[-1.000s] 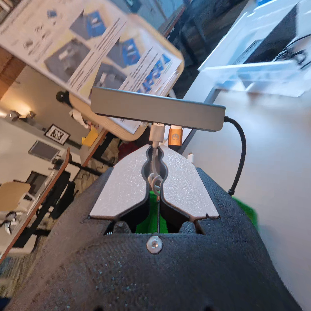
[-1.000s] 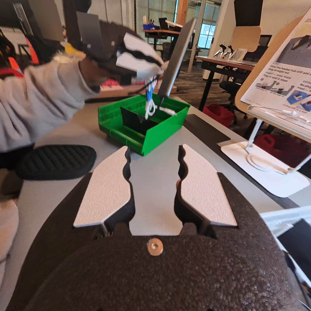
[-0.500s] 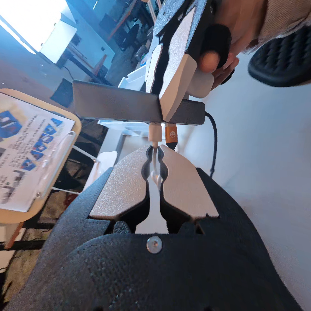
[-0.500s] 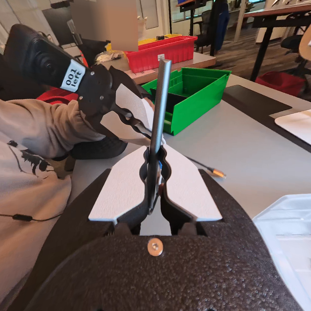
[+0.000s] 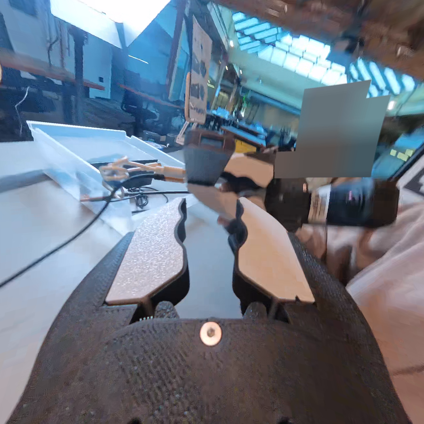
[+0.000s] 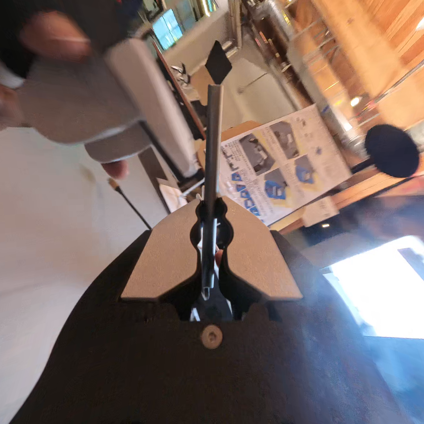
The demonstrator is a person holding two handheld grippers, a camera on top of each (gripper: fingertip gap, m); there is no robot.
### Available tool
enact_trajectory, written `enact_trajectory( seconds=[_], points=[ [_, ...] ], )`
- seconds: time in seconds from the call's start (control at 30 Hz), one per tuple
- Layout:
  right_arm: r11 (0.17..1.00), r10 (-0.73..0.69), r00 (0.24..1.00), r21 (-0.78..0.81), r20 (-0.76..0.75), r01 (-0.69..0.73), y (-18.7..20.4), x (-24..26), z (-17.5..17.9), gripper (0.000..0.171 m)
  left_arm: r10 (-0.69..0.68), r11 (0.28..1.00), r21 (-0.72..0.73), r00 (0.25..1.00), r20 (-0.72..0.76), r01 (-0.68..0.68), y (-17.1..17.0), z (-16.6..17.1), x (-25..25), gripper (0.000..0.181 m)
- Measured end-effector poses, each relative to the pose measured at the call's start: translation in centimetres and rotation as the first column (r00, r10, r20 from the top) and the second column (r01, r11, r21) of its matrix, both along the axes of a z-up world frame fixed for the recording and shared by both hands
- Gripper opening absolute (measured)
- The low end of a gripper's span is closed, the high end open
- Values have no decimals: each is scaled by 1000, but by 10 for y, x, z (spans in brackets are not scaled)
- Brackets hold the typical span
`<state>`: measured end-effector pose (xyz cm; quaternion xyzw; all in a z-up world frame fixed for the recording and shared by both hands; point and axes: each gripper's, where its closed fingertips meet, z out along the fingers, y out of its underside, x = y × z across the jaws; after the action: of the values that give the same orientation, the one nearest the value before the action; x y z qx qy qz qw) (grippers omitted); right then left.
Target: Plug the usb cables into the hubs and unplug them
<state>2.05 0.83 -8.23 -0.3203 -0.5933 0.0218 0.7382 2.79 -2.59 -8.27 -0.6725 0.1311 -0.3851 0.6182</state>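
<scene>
Right gripper (image 6: 211, 206): squeezed tight on the hub (image 6: 212, 146). The thin grey hub stands up between its fingers.
Left gripper (image 5: 211, 206): its fingers are apart and nothing is in them.
Hub: held up in the air by the right gripper, over the table (image 5: 46, 229). In the left view it is a dark blurry block (image 5: 203, 167) in front of the left gripper.
Cables: in the left view, a white cable (image 5: 119, 169) and a plug with an orange end (image 5: 174, 177) stick out of the hub's side. They look plugged in. A black cord (image 5: 68, 236) hangs down to the table.
Other things: a clear bin (image 5: 91, 146) sits on the table, and a paper sheet with pictures (image 6: 282, 167) stands behind.
Blur: both views are smeared, so small parts are hard to see.
Step now: I think this is the pulling-out part. One gripper holds the hub so the other can grab a plug.
Next move: the left gripper should go to one plug, pinch it by its hard end and pull straight out. The right gripper must keep the hub from moving.
</scene>
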Motion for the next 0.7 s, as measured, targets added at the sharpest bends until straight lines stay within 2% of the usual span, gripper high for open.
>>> enact_trajectory(
  seconds=[0.13, 0.17, 0.2, 0.3, 0.47, 0.57, 0.63, 0.7],
  points=[
    [977, -84, 996, 198, 32, 76, 1, -21, -23, 11, 154, 986, -95, 973, 173, -139, 20, -11, -14, 40],
    [974, -80, 996, 217, 41, 69, 1, -24, -27, 11, 181, 980, -113, 967, 179, -163, 24, -18, -21, 31],
    [973, -86, 994, 220, 63, 70, 3, -27, -33, 11, 182, 980, -116, 968, 172, -163, 27, -24, -26, 25],
    [970, -84, 992, 236, 96, 59, 4, -31, -47, 11, 151, 977, -180, 969, 194, -116, 30, -38, -32, 24],
    [972, -47, 993, 232, 104, 22, -4, -33, -52, 14, 123, 986, -130, 987, 108, -108, 31, -43, -38, 24],
    [977, 60, 990, 198, 125, -84, -25, -33, -53, 2, 137, 991, -10, 990, 16, -137, 29, -33, -52, 14],
    [987, 138, 983, 60, 117, -146, -31, -29, -50, 9, 135, 989, 86, 982, -131, -124, 24, -28, -59, 11],
    [967, 243, 966, -95, 85, -235, -34, -22, -39, 10, 124, 987, 127, 969, -215, -98, 17, -24, -63, 10]
  ],
)
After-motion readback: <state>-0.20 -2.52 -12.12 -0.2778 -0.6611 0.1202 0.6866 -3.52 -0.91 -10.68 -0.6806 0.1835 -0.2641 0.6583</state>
